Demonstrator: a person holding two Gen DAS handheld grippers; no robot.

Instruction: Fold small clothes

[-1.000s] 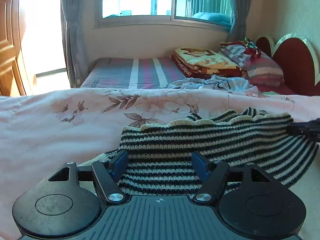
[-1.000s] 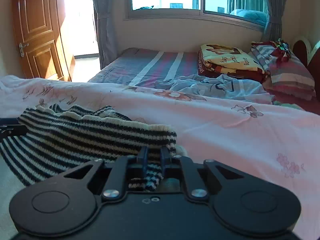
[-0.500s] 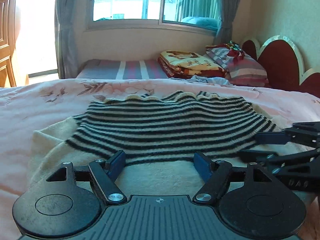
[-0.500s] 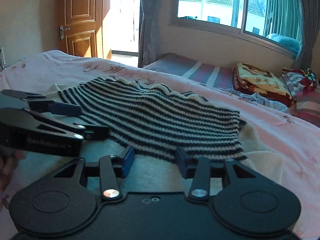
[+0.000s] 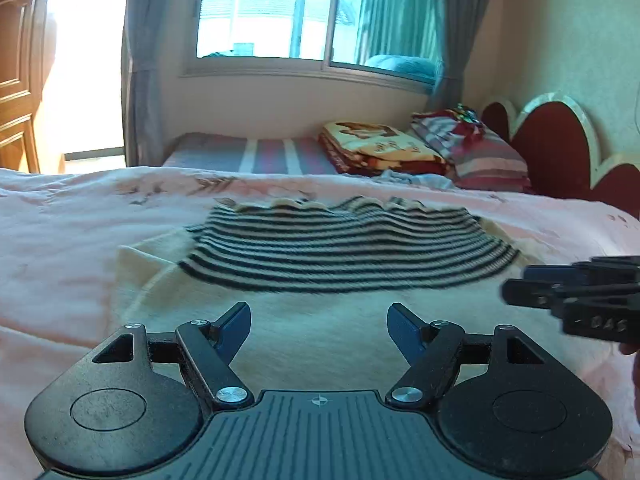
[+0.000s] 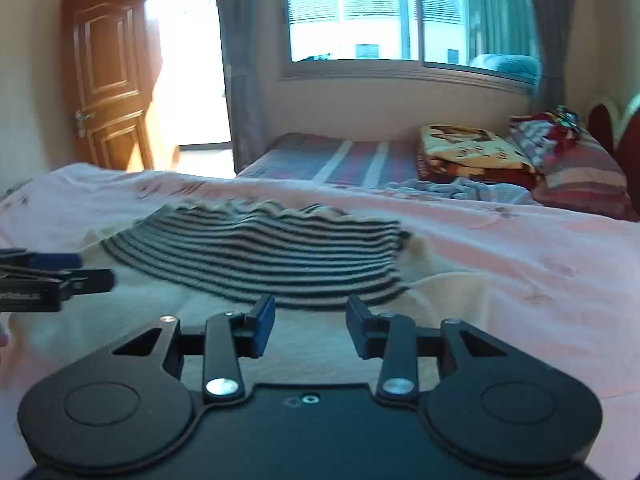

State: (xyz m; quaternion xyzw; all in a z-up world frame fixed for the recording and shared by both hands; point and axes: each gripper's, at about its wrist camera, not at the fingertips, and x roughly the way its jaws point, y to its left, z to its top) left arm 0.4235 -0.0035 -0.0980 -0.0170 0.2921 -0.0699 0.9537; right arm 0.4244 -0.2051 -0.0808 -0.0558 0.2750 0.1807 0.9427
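A small knit garment lies on the pink bed cover, its black-and-cream striped part [image 5: 344, 248] folded over its plain cream part [image 5: 320, 328]. It also shows in the right wrist view [image 6: 264, 256]. My left gripper [image 5: 319, 326] is open and empty, held just above the cream part, short of the stripes. My right gripper [image 6: 310, 320] is open and empty near the striped edge. Each gripper shows at the side of the other's view: the right one [image 5: 576, 292] and the left one [image 6: 52, 276].
The pink floral bed cover [image 5: 60, 232] spreads all around the garment. Behind it is a second bed with a striped sheet [image 6: 344, 160], folded blankets [image 6: 472, 152] and pillows [image 5: 480, 148]. A red headboard [image 5: 560, 152] stands at the right, a wooden door [image 6: 108, 80] at the left.
One second ago my right gripper was shut on the striped edge. Both grippers laid the striped part down over the cream part, opened, and have drawn back from it.
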